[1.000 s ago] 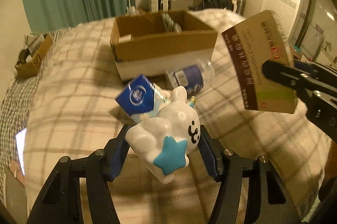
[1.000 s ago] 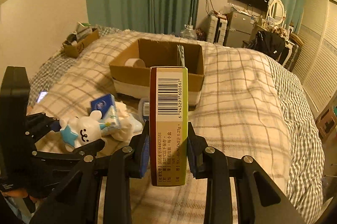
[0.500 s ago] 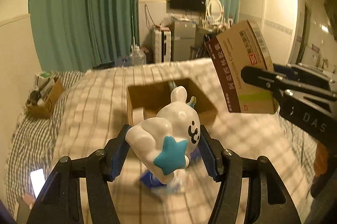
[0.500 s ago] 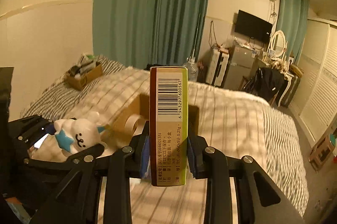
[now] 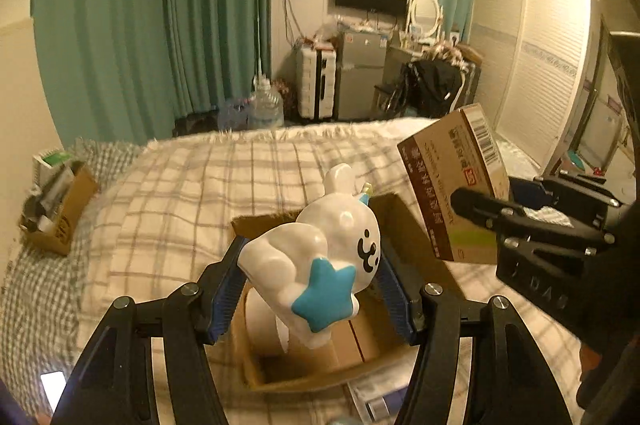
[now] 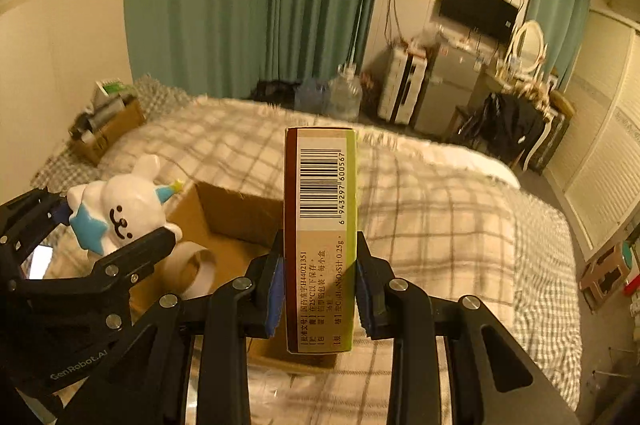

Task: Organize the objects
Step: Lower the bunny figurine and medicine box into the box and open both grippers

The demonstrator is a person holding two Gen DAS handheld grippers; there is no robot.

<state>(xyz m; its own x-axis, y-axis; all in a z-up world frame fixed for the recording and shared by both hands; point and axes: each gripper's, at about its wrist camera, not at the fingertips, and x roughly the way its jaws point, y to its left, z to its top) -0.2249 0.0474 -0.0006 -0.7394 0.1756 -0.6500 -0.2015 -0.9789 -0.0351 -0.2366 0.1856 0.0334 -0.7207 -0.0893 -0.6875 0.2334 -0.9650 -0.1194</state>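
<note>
My left gripper (image 5: 312, 289) is shut on a white bunny toy (image 5: 316, 249) with a blue star, held over the open cardboard box (image 5: 264, 221) on the bed. The toy also shows in the right wrist view (image 6: 120, 205). My right gripper (image 6: 318, 289) is shut on a tall brown and green medicine box (image 6: 320, 233), held upright over the cardboard box (image 6: 236, 213). The medicine box shows at the right of the left wrist view (image 5: 456, 181). A roll of white tape (image 6: 196, 265) lies inside the cardboard box.
The bed has a plaid blanket (image 5: 180, 193). A small cardboard box of odds and ends (image 5: 56, 201) sits at its far left. A phone (image 5: 54, 387) lies at the near left. Beyond the bed stand a water jug (image 5: 264, 107), drawers and a small fridge.
Both grippers have risen and moved forward with their objects, from near the blanket to above the cardboard box. The blue packet and bottle have dropped out of view.
</note>
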